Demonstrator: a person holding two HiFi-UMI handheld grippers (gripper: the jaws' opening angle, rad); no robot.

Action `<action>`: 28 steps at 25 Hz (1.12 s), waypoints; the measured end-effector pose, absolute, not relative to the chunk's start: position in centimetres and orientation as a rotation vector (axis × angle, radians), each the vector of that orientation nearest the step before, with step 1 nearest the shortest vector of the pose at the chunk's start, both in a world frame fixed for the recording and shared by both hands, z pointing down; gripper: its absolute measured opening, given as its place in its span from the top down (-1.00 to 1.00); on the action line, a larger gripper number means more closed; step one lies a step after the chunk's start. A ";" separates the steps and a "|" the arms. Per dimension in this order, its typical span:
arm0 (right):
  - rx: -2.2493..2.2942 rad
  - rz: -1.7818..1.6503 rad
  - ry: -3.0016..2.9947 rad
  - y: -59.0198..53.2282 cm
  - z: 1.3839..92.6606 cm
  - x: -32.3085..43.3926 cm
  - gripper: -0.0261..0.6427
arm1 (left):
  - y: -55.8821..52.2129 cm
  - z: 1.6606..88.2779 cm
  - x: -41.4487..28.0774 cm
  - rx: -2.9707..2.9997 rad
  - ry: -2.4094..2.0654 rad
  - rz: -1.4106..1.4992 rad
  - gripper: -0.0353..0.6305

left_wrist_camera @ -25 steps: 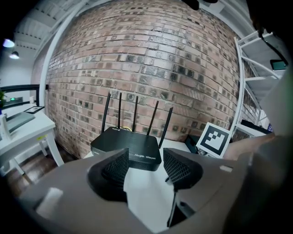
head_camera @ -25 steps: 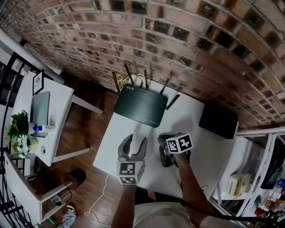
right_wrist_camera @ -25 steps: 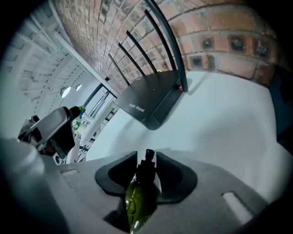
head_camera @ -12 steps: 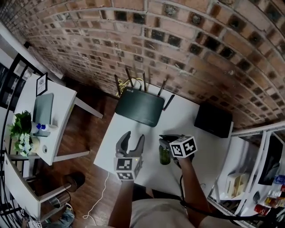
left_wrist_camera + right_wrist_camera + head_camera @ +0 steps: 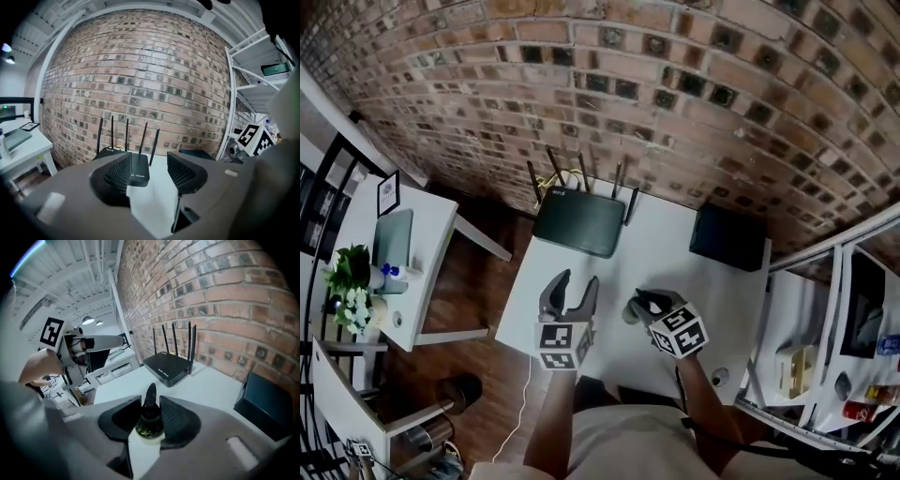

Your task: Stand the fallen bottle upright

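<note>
The bottle [image 5: 149, 427] sits low in the middle of my right gripper view. It is a small one with a greenish body and a dark top. The right gripper [image 5: 649, 305] is clenched on it, one ribbed pad pressed against each side just under the top. The dark top points up the frame toward the router [image 5: 168, 367]. I cannot tell from here whether its base touches the white table [image 5: 666, 244]. In the head view the bottle is mostly hidden under that gripper, a little right of the frame's centre.

Just left of it in the head view, the left gripper [image 5: 575, 281] hangs over the table's near edge. Its jaws stand apart and grasp nothing. In the left gripper view I see only bare tabletop and the router's front edge through the gap.

The router lies at the far end of the table with its antennas up against the brick wall [image 5: 675, 94]. A black box [image 5: 728, 238] sits at the table's upper right corner, well apart from both grippers. At the left edge of the head view stands a separate white side table [image 5: 422, 253] with a plant [image 5: 347, 281] on it.
</note>
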State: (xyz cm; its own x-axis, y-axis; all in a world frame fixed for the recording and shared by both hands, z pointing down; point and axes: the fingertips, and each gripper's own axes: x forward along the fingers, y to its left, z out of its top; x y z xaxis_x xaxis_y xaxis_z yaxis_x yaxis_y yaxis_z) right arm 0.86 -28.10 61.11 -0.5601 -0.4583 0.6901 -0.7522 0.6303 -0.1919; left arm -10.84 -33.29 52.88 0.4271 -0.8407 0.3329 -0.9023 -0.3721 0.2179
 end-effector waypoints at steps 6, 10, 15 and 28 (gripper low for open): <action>0.915 0.566 -2.313 -25.6 61.0 0.2 0.60 | -31.5 51.2 -10.2 2.367 -1.506 0.252 0.12; 0.894 0.535 -2.330 -24.8 61.2 -0.8 0.60 | -29.9 50.6 -10.0 2.361 -1.526 0.275 0.12; 0.911 0.502 -2.374 -24.4 60.0 -0.6 0.58 | -28.1 49.7 -10.5 2.359 -1.619 0.264 0.12; 1.251 0.296 -2.680 -18.0 46.8 -0.2 0.40 | -18.0 42.9 -13.0 2.503 -1.666 0.133 0.11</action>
State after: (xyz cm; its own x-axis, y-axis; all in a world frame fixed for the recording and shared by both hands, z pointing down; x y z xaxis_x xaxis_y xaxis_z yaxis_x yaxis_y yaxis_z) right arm -0.19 -17.99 46.80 -0.6339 -0.7368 0.2353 -0.7703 0.6286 -0.1071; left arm -12.99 -18.04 42.88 0.3859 -0.9109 0.1462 -0.9225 -0.3811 0.0604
